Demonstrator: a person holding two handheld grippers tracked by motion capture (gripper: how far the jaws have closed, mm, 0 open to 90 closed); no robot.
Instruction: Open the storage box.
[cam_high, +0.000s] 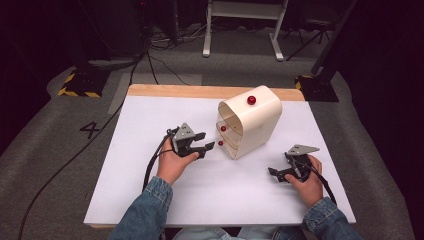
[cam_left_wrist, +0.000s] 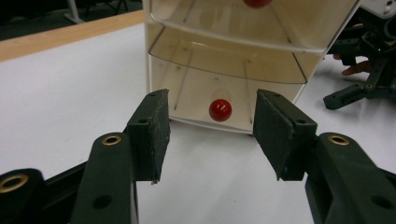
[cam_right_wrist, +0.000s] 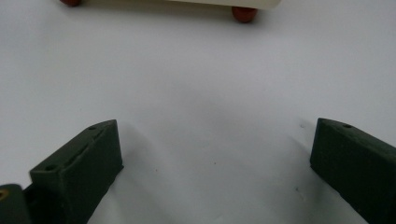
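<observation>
Nearest the camera, two denim-sleeved forearms reach over a white table top. The left gripper has its jaws spread wide and holds nothing; just ahead of its tips stands a cream plastic drawer cabinet with a rounded top, and the red round knob of the bottom clear drawer sits framed between the jaws. To the right of the cabinet, the right gripper rests low on the table, jaws wide apart and holding nothing.
</observation>
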